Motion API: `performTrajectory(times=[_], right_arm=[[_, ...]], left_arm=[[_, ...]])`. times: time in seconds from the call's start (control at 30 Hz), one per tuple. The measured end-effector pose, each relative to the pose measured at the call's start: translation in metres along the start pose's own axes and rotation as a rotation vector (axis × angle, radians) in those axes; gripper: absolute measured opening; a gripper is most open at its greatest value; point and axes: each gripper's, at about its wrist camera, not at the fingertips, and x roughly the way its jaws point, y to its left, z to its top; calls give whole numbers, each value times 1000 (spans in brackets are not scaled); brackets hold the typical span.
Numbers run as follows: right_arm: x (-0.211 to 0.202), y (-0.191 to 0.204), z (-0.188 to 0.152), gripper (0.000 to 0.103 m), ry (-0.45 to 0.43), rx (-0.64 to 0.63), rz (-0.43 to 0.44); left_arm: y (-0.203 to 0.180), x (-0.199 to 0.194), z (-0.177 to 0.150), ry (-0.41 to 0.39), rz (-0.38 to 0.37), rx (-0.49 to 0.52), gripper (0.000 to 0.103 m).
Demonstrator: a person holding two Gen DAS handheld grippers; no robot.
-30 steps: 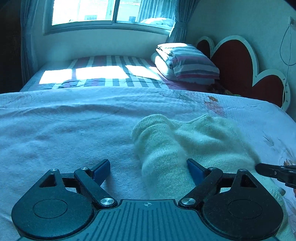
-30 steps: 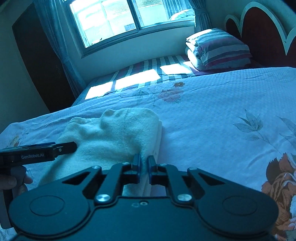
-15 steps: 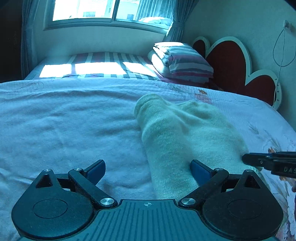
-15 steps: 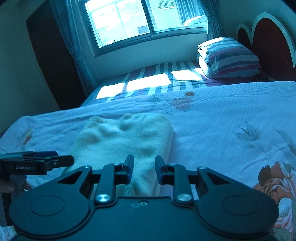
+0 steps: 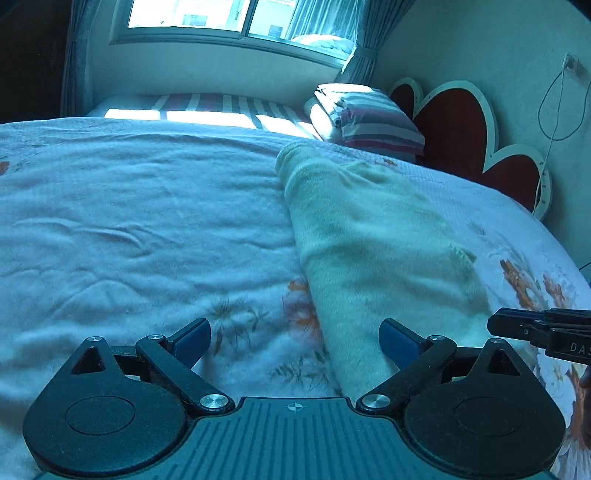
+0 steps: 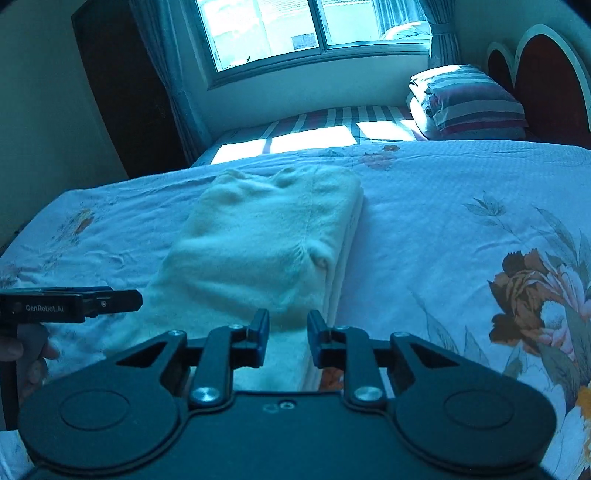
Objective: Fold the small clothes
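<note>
A pale cream knitted garment [image 5: 373, 240] lies folded in a long stack on the floral bedspread [image 5: 129, 221]; it also shows in the right wrist view [image 6: 266, 243]. My left gripper [image 5: 295, 338] is wide open and empty, above the garment's near left edge. My right gripper [image 6: 284, 326] is open with a narrow gap, empty, just above the garment's near right end. Each gripper shows at the edge of the other's view: the right [image 5: 535, 330], the left [image 6: 74, 302].
A folded striped quilt [image 5: 365, 118] lies at the far end by the red heart-shaped headboard [image 5: 472, 133]. A window [image 6: 310, 26] with curtains is behind. A dark wardrobe [image 6: 125, 92] stands at the left. A cable [image 5: 554, 103] hangs on the right wall.
My right gripper opened and let go of the garment's edge. Both grippers pulled back and rose, so the folded garment now lies farther ahead.
</note>
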Motion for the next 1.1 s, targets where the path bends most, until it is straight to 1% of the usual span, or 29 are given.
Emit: performTrajectory(times=[0.03,0.07,0.1,0.2,0.3,0.37,0.4,0.47,0.5,0.6,0.63,0.7,0.77,0.83,0.93,1.0,1.03,1.07,1.1], right_arm=[[2,3,-6,25,18,-18,-18],[7,4,-12,26,43,-39,-50],[9,3,-16,29,54,-44,-65],[4,-11,-17,29,48,37,-39],[-10,-14,-15,29,-2,58,-4],[-12,-22,-12,29,-5,115,29],[-12,-27,-12,32,-3,142,35],[-9,-30,-13,32,19,142,25],[-8,-30,-13,31,24,142,28],[-8,-27,-13,32,24,140,56],[-5,-25,-14,32,42,127,50],[7,-25,-18,33,106,111,23],[8,-28,-21,33,105,132,38],[7,-29,-22,34,105,124,38],[8,-28,-22,36,106,118,32],[4,-29,-19,37,107,143,29],[-3,-30,-17,39,87,154,30],[-13,-31,-15,41,40,160,31],[-21,-32,-13,49,7,168,30]], left_arm=[[-1,2,-5,8,19,24,98],[-3,0,-9,-7,29,52,98],[-3,-2,-10,-9,33,54,98],[-2,-14,-7,-29,43,45,98],[-3,-23,-4,-55,54,51,98],[-7,-24,-2,-43,72,58,98],[-10,-23,-1,-31,83,70,98],[-16,-22,-3,-23,100,90,98],[-18,-21,-4,-18,99,92,98],[-22,-14,-9,7,133,103,98],[-21,-13,-10,6,131,88,98],[-21,-14,-10,7,136,74,98],[-23,-15,-11,3,145,82,98],[-23,-15,-11,3,150,84,98],[-21,-16,-10,10,142,74,98],[-18,-22,-6,-6,111,77,98],[-14,-25,-4,-19,84,75,98],[-9,-29,-2,-31,52,63,98],[-3,-32,1,-41,23,54,98]])
